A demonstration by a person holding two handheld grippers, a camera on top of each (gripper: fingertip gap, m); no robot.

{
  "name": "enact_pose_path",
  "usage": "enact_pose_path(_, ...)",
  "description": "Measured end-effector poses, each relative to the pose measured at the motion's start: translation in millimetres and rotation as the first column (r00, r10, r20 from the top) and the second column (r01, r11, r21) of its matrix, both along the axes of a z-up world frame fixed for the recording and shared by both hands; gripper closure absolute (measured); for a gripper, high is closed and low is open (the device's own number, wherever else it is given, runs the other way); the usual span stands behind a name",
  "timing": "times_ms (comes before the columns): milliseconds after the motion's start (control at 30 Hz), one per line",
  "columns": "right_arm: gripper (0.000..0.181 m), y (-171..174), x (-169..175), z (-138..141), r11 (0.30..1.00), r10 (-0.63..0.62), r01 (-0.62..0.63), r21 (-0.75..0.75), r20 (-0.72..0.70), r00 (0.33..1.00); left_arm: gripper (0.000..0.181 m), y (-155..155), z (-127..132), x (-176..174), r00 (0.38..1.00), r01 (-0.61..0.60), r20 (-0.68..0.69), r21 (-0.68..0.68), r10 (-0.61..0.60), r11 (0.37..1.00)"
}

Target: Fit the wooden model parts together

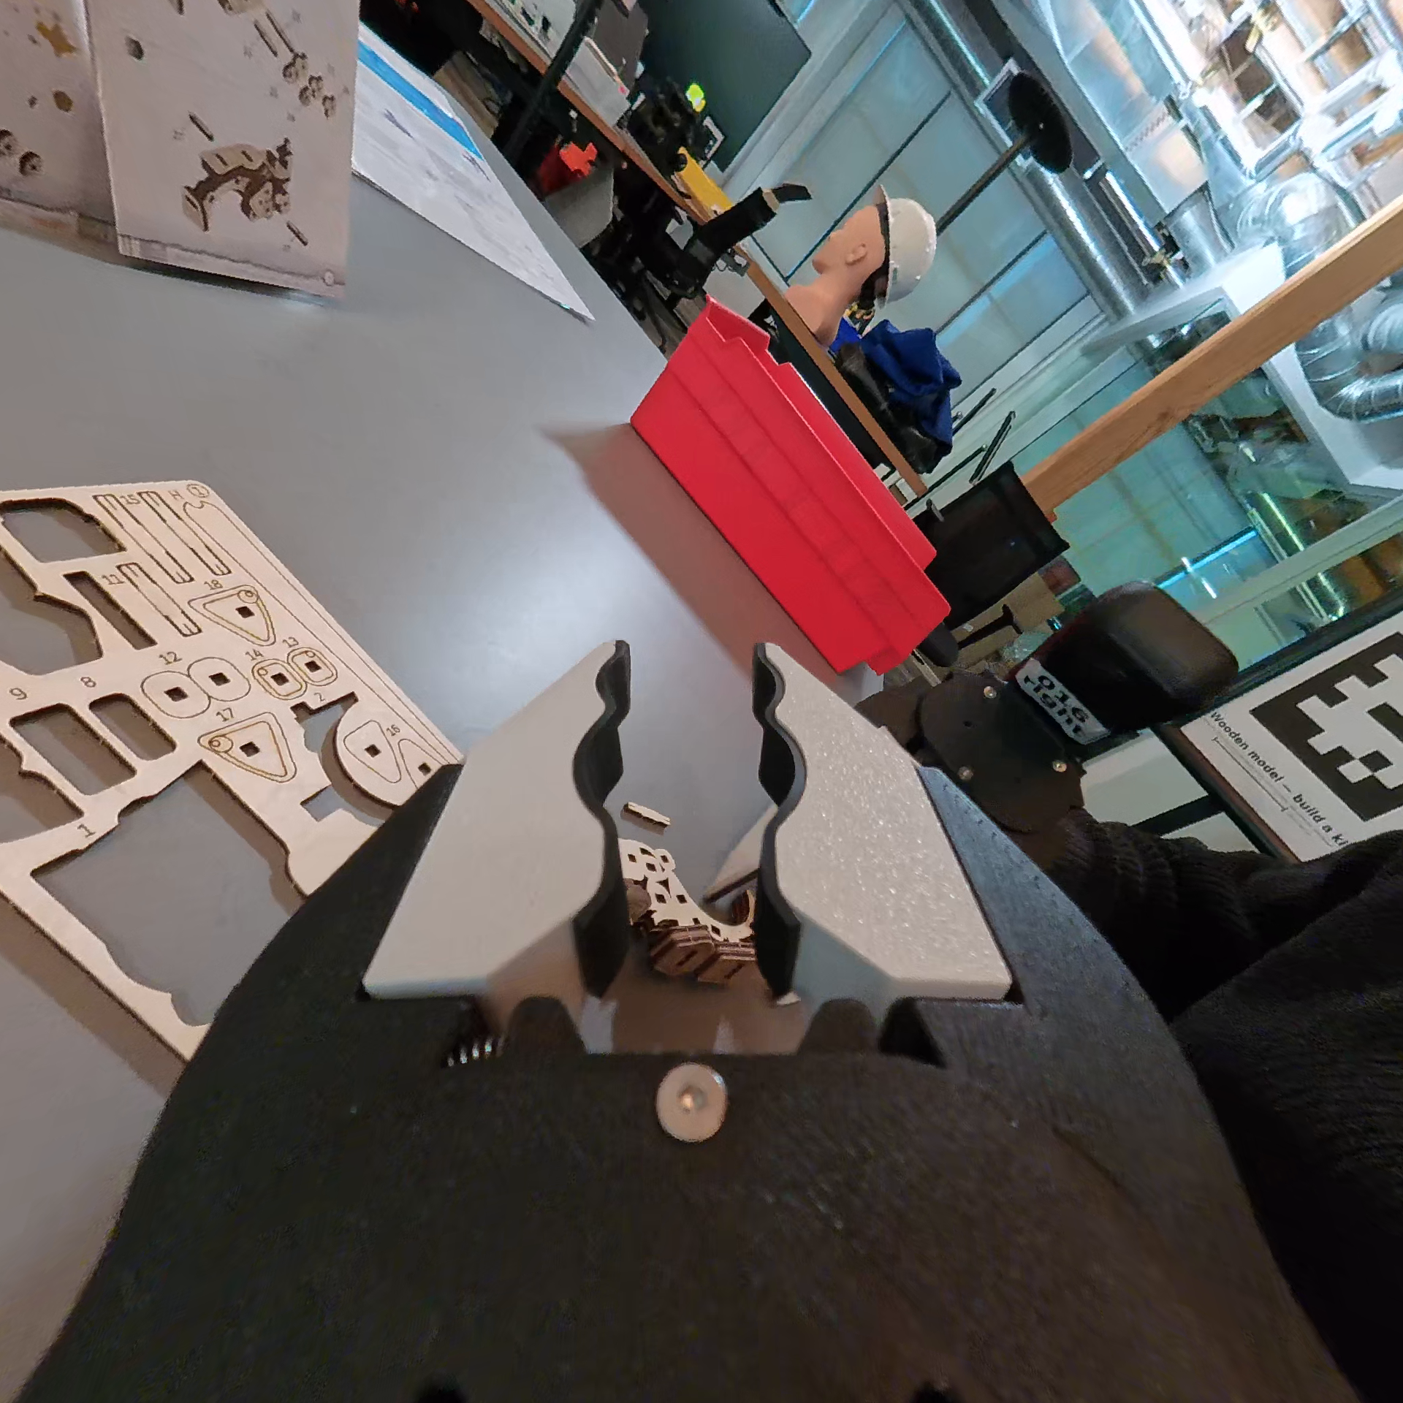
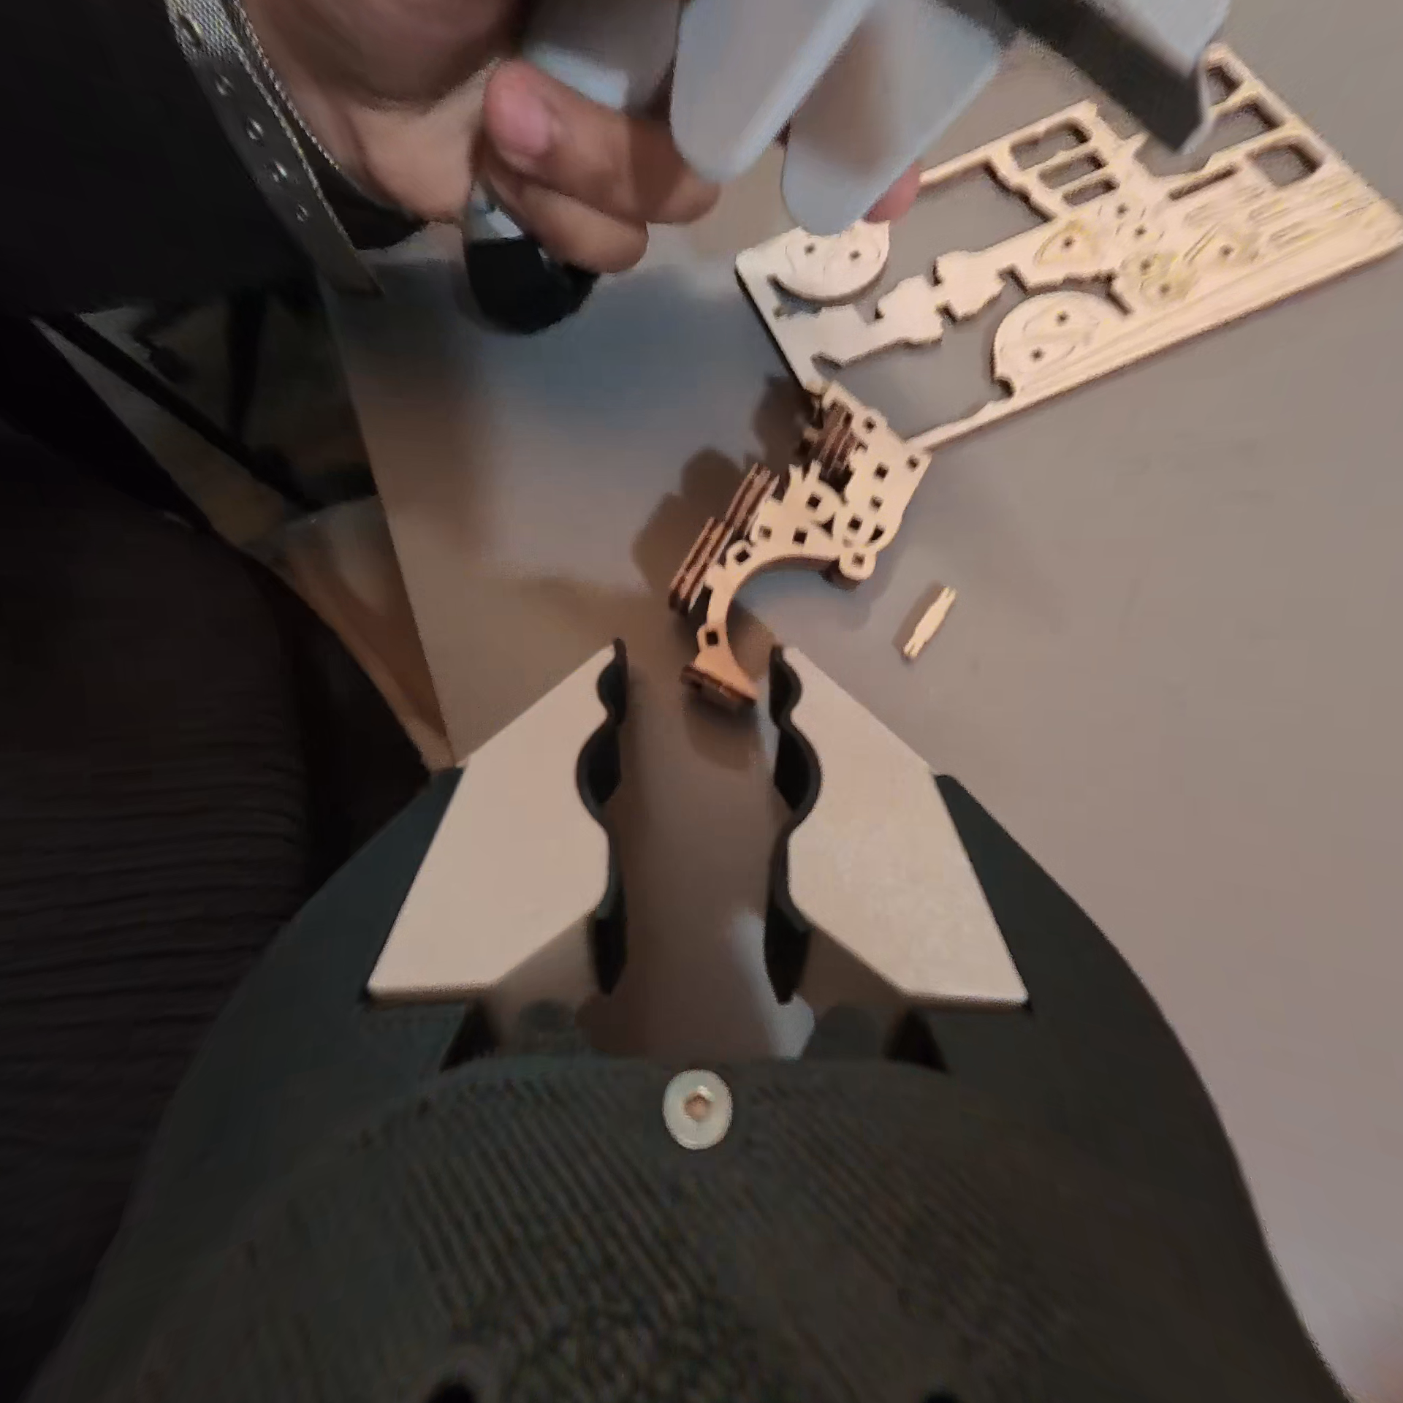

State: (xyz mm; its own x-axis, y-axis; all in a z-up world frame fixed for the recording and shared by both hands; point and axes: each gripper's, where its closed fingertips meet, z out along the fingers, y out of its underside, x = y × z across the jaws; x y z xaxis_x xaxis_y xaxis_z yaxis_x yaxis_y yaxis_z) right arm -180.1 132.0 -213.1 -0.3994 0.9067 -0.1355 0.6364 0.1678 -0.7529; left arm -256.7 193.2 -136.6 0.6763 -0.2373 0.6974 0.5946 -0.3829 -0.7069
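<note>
A part-built wooden model (image 2: pixel 805 531) lies on the grey table (image 2: pixel 1139 759); in the left wrist view it (image 1: pixel 683 919) shows low between my fingers. A small loose wooden peg (image 2: pixel 928 621) lies to its right, and shows in the left wrist view (image 1: pixel 645 815) too. My right gripper (image 2: pixel 695 660) is open, its tips just short of the model's near end. My left gripper (image 1: pixel 691 668) is open above the model, holding nothing. The left gripper's grey fingers (image 2: pixel 820 99) and the hand holding it show at the top of the right wrist view.
A laser-cut wooden parts sheet (image 1: pixel 152 721) lies left of the model, also in the right wrist view (image 2: pixel 1101 288). A red plastic bin (image 1: pixel 789 501) stands beyond. Instruction sheets (image 1: pixel 220 137) lie at the back left. The table's edge (image 2: pixel 395 607) runs along the left. My right fingertips sit around 12 centimeters from my left ones. My right gripper's tips are some 4 centimeters from the small loose wooden peg (image 2: pixel 928 621). The left camera catches it too, in the left wrist view (image 1: pixel 652 814).
</note>
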Motion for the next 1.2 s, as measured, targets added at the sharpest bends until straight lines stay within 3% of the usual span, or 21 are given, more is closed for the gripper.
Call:
enact_pose_path(100,0.163,-0.4,-2.1,-3.3,0.999,0.011,-0.012,0.047,0.009,1.000,0.150,-0.5,-0.3,1.8,1.000,0.005,-0.001,0.004,-0.005,1.000)
enact_pose_path(233,0.166,6.5,-4.2,3.2,0.998,-0.015,0.017,0.061,-0.028,1.000,0.144,-1.6,6.2,0.8,1.000,-0.010,-0.002,0.036,0.010,0.999)
enact_pose_path(467,0.167,45.1,-12.3,65.3,0.977,-0.202,0.211,-0.006,-0.326,0.924,0.121,-1.8,12.8,-5.6,0.993,-0.114,0.018,0.046,0.113,0.992)
enact_pose_path(600,0.167,54.9,-10.3,82.0,0.928,-0.171,0.294,0.229,-0.441,0.881,0.120,-2.2,14.5,29.2,0.987,0.011,0.162,0.031,-0.016,0.999)
enact_pose_path(767,0.167,33.6,-9.9,84.7,0.816,-0.027,0.297,0.496,-0.480,0.877,0.118,-0.6,9.6,59.0,0.934,0.106,0.344,-0.001,-0.100,0.994)
enact_pose_path(800,0.167,29.8,-9.4,85.8,0.793,-0.006,0.301,0.529,-0.488,0.873,0.124,-0.4,11.8,58.6,0.922,0.105,0.373,0.010,-0.101,0.994)
enact_pose_path(867,0.166,24.0,-8.5,85.4,0.774,0.011,0.304,0.556,-0.492,0.871,0.163,-2.7,21.0,56.6,0.898,0.116,0.420,0.060,-0.130,0.991)
enact_pose_path(967,0.165,21.8,-7.8,85.3,0.814,-0.034,0.309,0.491,-0.492,0.870,0.163,-1.9,21.5,57.1,0.908,0.127,0.396,0.058,-0.139,0.990)
enact_pose_path(1033,0.152,18.3,-6.9,84.0,0.875,-0.061,0.279,0.396,-0.482,0.874,0.163,-1.4,23.5,56.5,0.919,0.124,0.368,0.069,-0.141,0.990)
enact_pose_path(1100,0.137,16.7,-4.7,84.3,0.930,-0.093,0.245,0.273,-0.468,0.879,0.164,-1.6,26.2,56.5,0.931,0.137,0.330,0.086,-0.158,0.987)
enact_pose_path(1200,0.130,29.1,0.1,98.8,0.968,-0.208,0.250,0.023,-0.480,0.852,0.164,-4.5,31.2,60.0,0.954,0.174,0.223,0.126,-0.199,0.977)
